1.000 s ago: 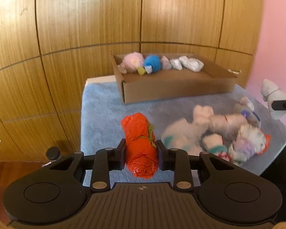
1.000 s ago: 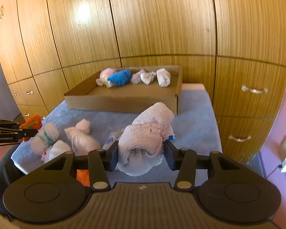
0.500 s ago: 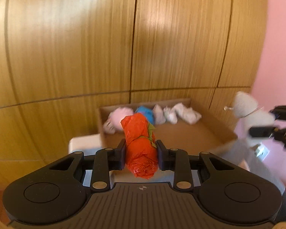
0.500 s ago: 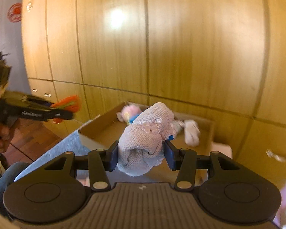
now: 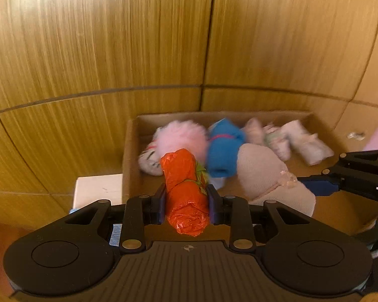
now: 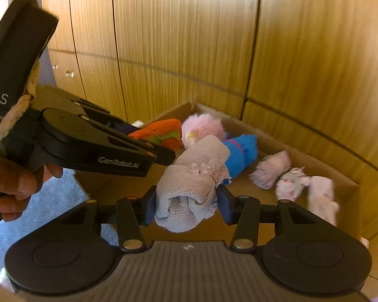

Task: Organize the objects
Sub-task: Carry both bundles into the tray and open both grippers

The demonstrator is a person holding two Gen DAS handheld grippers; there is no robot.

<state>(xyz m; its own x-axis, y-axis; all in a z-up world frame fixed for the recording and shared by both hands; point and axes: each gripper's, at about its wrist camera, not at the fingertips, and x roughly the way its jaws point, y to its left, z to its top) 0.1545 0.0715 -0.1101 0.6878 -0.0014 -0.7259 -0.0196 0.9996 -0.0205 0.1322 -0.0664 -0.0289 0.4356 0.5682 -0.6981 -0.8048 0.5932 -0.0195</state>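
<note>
The left hand-held gripper [image 5: 186, 202] is clamped on an orange roll [image 5: 185, 191] with a green tie, held over the near left part of the cardboard box [image 5: 129, 156]. Only the right wrist view shows the person's hand [image 6: 15, 178] gripping that tool and the blue cloth [image 6: 53, 201] beneath. Farther right, the right hand-held gripper [image 6: 186, 206] is closed on a pale pink knitted roll [image 6: 192, 178], also above the box. Behind lie a fluffy pink bundle [image 5: 181, 138], a blue roll [image 5: 224, 148] and white rolls [image 6: 322, 196] along the back wall. The left view is blurred but alone shows a pale bench corner [image 5: 98, 188] left of the box.
</note>
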